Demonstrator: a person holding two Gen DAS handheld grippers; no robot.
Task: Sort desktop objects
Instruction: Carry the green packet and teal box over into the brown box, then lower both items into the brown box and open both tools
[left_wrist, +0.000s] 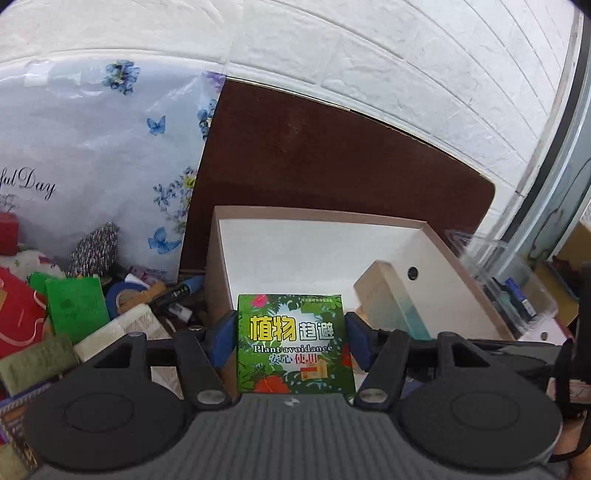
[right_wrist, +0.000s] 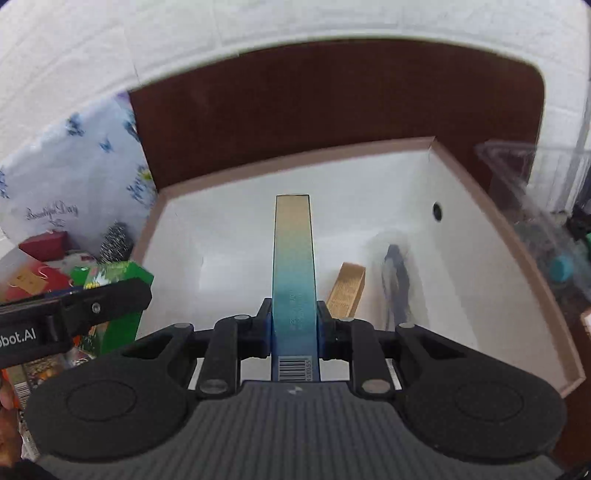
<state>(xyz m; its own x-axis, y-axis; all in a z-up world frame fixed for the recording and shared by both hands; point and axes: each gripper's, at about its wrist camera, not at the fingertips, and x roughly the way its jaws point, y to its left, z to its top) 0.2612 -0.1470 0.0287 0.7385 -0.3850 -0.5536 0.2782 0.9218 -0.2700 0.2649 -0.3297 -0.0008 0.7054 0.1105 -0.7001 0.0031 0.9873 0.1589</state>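
Green leaf-print box (left_wrist: 295, 343), "Plant avoidance" on its face, sits upright between the left gripper (left_wrist: 291, 341) jaws, blue pads pressed on both its sides, so clamped. Just beyond it is the near wall of a white open carton (left_wrist: 314, 251) w/ tan rim. The right gripper (right_wrist: 294, 328) jaws are clamped on a slim tall box (right_wrist: 293, 266), gold-to-teal gradient, barcode at its near end, reaching fwd over the carton interior (right_wrist: 240, 229). Ahead & right of those jaws, inside the carton: a small gold box (right_wrist: 347, 291) lying tilted, plus a dark blue item in clear wrap (right_wrist: 397, 280), too blurred to ID. Left of left jaws: clutter on the tabletop, incl. a green pad (left_wrist: 75, 306), blue tape roll (left_wrist: 123, 295), and a floral gift bag (left_wrist: 92, 155) standing behind. Clear plastic bin (left_wrist: 506, 273) far right of the carton.
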